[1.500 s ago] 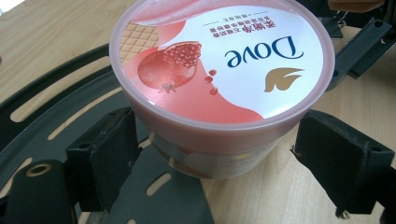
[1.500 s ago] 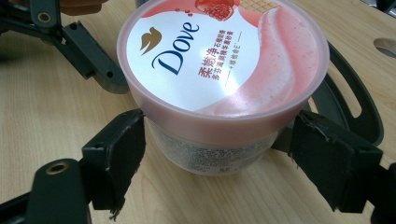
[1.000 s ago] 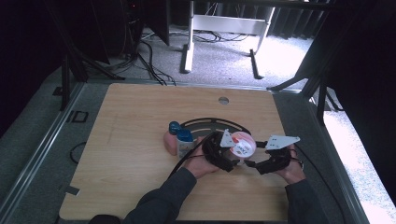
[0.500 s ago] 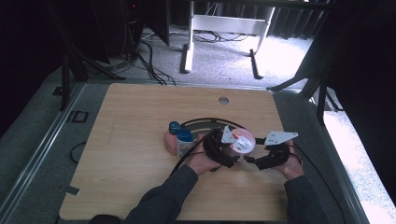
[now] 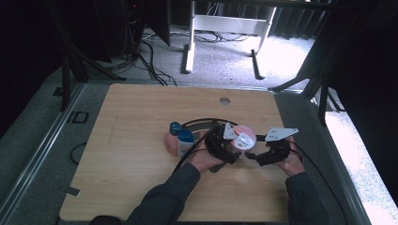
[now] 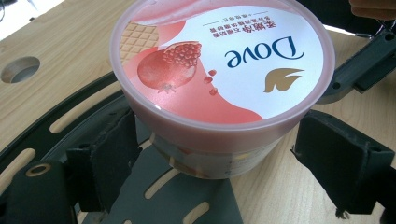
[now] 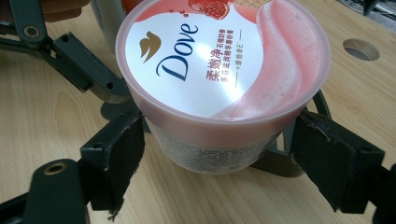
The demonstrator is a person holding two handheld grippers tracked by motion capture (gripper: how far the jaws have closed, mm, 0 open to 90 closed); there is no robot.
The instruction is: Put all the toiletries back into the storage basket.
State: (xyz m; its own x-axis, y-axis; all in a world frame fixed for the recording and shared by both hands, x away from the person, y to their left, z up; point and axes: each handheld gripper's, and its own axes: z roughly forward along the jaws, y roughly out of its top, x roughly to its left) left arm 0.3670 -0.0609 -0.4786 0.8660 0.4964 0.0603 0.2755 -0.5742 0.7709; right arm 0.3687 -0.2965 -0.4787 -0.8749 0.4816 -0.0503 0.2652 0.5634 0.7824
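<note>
Nearest the person, two dark sleeves come in from the bottom of the high view, each hand carrying a gripper. Left gripper (image 5: 228,151) and right gripper (image 5: 259,156) face each other across a pink tub (image 5: 244,138), which stands upright on the tabletop (image 5: 136,122), right of centre.

Left gripper view: the tub (image 6: 219,79) sits between the two black jaws, lid on, printed "Dove" with a pomegranate picture. Near jaw on the view's left touches the tub wall below the lid's rim; the one on the right stands just off it, a sliver of wood showing between. Jaws spread, not clamped. Curved black cable (image 6: 65,116) runs under and behind the tub.

Right gripper view: same tub (image 7: 224,74) between its jaws. Left jaw touches the wall under the lid; right jaw just beside it, contact there cannot be told for sure. Jaws released, bracketing the tub rather than pinching it. The other gripper's dark arm shows beyond, at upper left.

Farther left on the tabletop: a bottle with a blue cap (image 5: 185,140), touching or just beside a pink container (image 5: 171,143). Beyond, a round hole (image 5: 225,101) near the far edge.
</note>
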